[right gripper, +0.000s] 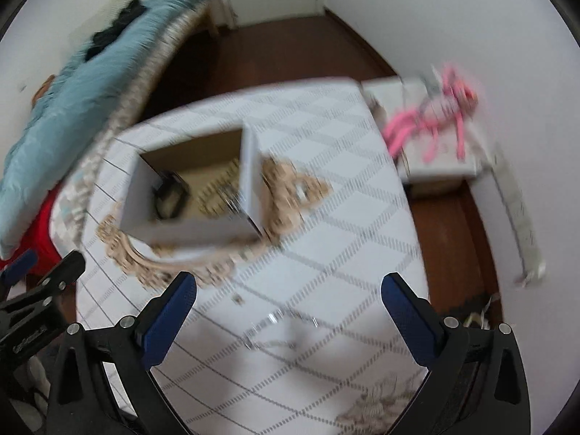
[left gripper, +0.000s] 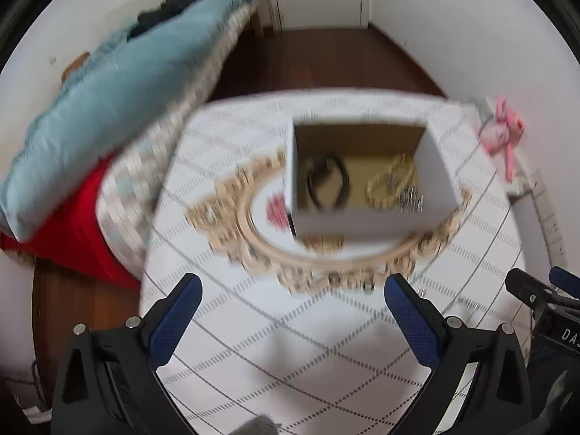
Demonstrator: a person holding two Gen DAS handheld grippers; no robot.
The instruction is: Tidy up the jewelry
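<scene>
An open white cardboard box [left gripper: 366, 217] stands on an ornate beige-framed mirror [left gripper: 250, 224] on a table with a white checked cloth [left gripper: 297, 333]. Inside the box lie a black bracelet [left gripper: 328, 185], a pearl necklace [left gripper: 391, 181] and a silvery piece [left gripper: 411, 201]. My left gripper [left gripper: 293, 290] is open and empty, above the cloth in front of the mirror. In the right wrist view the box [right gripper: 195, 232] and mirror frame [right gripper: 290, 188] sit to the upper left. My right gripper [right gripper: 290, 290] is open and empty above a thin silver chain [right gripper: 275, 340] and a small earring [right gripper: 237, 299] on the cloth.
A bed with a blue quilt [left gripper: 119, 83] and red sheet [left gripper: 72, 232] lies left of the table. A pink plush toy [right gripper: 435, 116] lies on a white box [right gripper: 435, 166] at the right. A power strip [right gripper: 514, 210] lies along the wall. Dark wood floor lies beyond.
</scene>
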